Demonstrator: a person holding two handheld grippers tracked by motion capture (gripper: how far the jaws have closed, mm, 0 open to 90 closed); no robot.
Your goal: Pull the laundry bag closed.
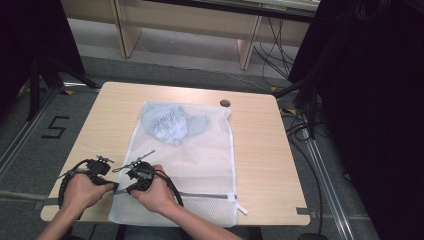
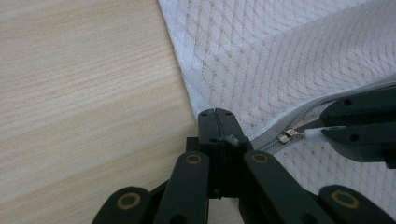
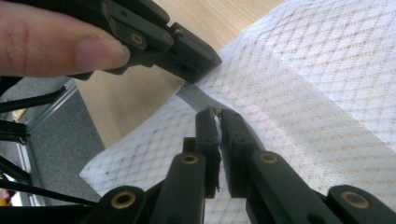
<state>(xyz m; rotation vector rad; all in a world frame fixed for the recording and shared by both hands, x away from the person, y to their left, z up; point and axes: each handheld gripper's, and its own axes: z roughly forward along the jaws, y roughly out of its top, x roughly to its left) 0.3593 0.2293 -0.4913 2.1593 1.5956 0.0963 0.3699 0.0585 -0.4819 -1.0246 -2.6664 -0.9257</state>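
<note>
The zipper pull (image 2: 293,135) of the mesh bag (image 1: 200,150) is grasped by the right gripper (image 3: 219,113), while the zipper tape's end (image 2: 261,142) is clamped just beside it in the left gripper (image 2: 215,112).

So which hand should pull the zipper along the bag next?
Probably the right tool: it already pinches the zipper pull. The left tool is shut on the mesh bag edge at the zipper's end, holding it steady.

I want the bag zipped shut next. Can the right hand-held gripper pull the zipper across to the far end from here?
Probably yes. The right hand-held gripper is already shut on the zipper pull, the left hand-held gripper pins the bag's corner, and the zipper track lies flat with nothing across it.
</note>
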